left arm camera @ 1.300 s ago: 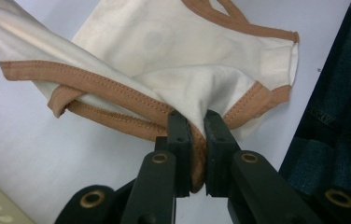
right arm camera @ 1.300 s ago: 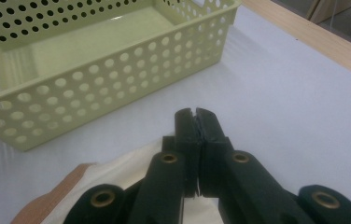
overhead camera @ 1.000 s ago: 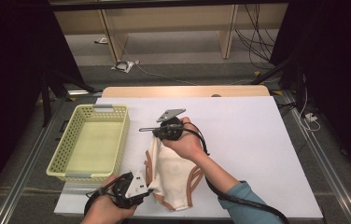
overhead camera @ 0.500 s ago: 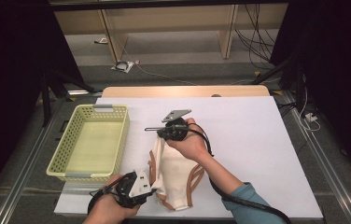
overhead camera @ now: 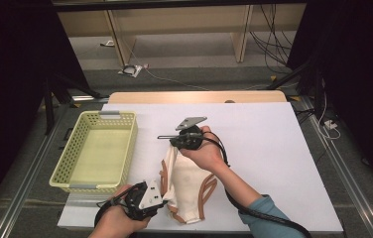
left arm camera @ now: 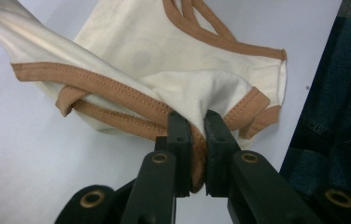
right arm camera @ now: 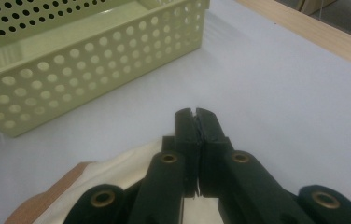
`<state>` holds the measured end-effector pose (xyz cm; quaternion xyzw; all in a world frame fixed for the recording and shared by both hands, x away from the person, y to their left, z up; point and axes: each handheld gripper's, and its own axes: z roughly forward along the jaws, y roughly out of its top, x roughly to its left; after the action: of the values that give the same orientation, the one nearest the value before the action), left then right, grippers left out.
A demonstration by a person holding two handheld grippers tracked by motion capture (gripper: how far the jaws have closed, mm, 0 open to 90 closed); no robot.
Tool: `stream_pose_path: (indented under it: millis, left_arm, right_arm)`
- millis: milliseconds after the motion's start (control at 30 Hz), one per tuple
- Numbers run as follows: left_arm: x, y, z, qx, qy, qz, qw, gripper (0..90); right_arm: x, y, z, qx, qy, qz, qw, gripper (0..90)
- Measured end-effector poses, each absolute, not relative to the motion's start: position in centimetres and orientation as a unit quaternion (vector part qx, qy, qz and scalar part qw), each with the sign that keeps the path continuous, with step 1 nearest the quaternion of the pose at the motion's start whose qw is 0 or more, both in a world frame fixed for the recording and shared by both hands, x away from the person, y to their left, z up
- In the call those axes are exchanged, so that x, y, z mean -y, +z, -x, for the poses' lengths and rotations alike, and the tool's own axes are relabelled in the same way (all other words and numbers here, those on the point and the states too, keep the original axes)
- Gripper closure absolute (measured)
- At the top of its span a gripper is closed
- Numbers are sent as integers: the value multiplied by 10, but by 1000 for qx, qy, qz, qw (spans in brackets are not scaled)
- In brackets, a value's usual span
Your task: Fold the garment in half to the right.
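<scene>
A cream garment [overhead camera: 189, 181] with brown trim lies crumpled on the white table [overhead camera: 274, 148], near its front edge. My left gripper [overhead camera: 160, 197] is at the garment's lower left, shut on a brown-trimmed hem. In the left gripper view the jaws of my left gripper [left arm camera: 197, 119] pinch the cloth [left arm camera: 164, 51]. My right gripper [overhead camera: 163, 137] hangs above the garment's far end with its jaws pointing left. It is shut and holds that end up as a taut fold. In the right gripper view my right gripper [right arm camera: 195, 112] shows its tips pressed together, with the cloth [right arm camera: 117, 172] trailing out below them.
A pale yellow perforated basket [overhead camera: 100, 115] stands empty on the left of the table, close to the right gripper's tips, and its wall [right arm camera: 71, 79] faces that gripper. A blue denim sleeve [left arm camera: 341, 116] runs along the garment's right side. White tabletop stretches to the right.
My right gripper has drifted slightly to the right with the garment's far end. The left gripper has stayed where it was, and both grips are unchanged.
</scene>
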<state>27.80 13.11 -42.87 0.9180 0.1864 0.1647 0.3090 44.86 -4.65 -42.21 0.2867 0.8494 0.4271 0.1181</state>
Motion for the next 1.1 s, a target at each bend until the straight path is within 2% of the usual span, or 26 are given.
stream_pose_path:
  millis: [1100]
  left_arm:
    - [-121,-426,-282,-168,156,-924,305,829]
  right_arm:
    - [61,-425,-448,-845,428,-298,119,892]
